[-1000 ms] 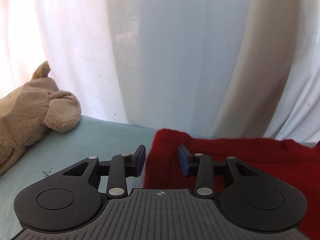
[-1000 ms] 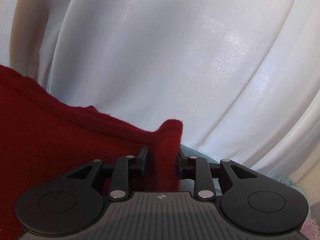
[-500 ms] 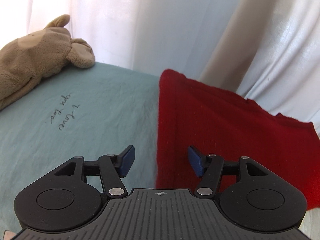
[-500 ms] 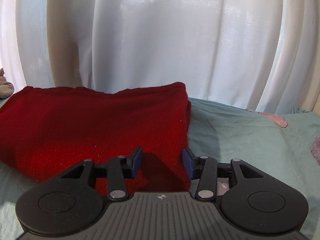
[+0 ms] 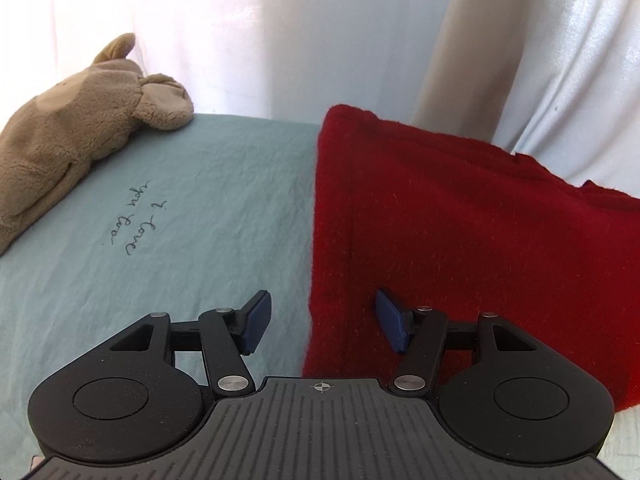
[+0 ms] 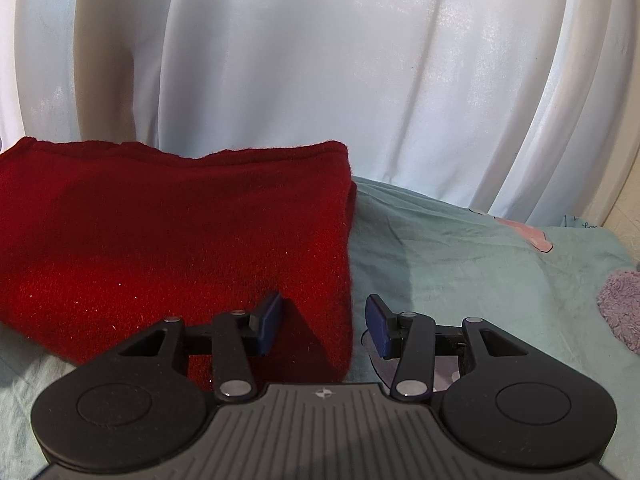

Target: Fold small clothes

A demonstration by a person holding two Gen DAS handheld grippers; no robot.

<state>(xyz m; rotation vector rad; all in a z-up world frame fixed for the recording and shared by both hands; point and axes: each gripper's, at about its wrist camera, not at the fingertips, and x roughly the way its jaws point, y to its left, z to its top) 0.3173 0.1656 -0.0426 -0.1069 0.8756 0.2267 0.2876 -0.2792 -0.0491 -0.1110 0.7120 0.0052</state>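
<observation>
Red folded garment (image 6: 176,240) lying on teal bedsheet (image 6: 460,256); right gripper (image 6: 324,322) hovering wide-jawed over its right edge (white curtain (image 6: 320,60) hanging behind).

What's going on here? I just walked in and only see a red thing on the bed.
A person with a handheld gripper in each hand is folding a fuzzy red knit garment on a pale teal bedsheet. It lies flat, folded into a rectangle. The left gripper and right gripper are both open, each straddling a side edge, gripping nothing. A tan plush toy lies nearby.
</observation>
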